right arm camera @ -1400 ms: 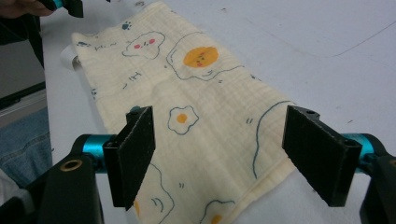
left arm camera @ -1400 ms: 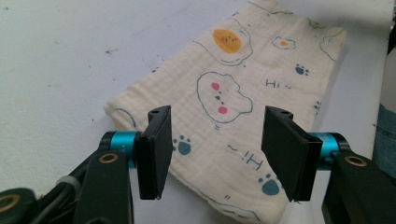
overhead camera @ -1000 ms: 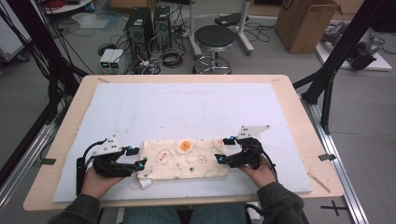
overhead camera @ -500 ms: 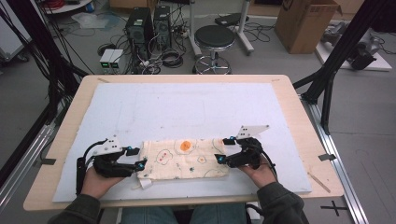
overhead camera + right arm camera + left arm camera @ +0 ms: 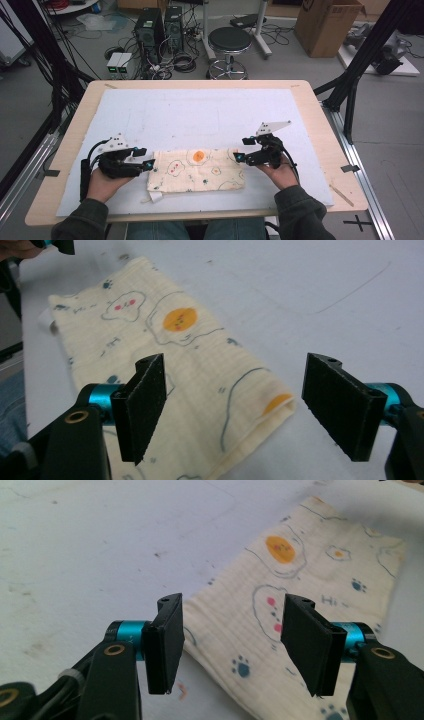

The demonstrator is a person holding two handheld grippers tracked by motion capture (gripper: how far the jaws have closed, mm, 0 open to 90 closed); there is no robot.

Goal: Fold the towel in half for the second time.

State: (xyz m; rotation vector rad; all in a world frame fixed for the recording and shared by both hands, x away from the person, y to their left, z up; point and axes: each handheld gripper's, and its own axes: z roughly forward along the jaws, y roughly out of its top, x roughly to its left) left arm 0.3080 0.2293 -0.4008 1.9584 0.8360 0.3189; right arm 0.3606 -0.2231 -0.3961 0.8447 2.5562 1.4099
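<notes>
A cream cloth [image 5: 197, 170] printed with fried eggs and paw marks lies folded flat near the front of the white mat [image 5: 200, 115]. My left gripper [image 5: 146, 157] stands open at the cloth's left end, its jaws wide apart over the cloth's corner [image 5: 300, 570] in the left gripper view. At the right end my right gripper [image 5: 242, 149] is open too, and the folded edge of the cloth [image 5: 165, 340] runs between its jaws. Neither gripper [image 5: 232, 602] [image 5: 235, 362] holds anything.
The mat covers most of a wooden table [image 5: 330, 150]. A small white tag [image 5: 155, 196] sticks out under the cloth's front left corner. Beyond the table stand a stool [image 5: 229, 40], computer towers [image 5: 160, 25] and a cardboard box [image 5: 325, 22].
Both grippers have drawn back slightly from the cloth's two ends toward the far side. The cloth lies where it was.
</notes>
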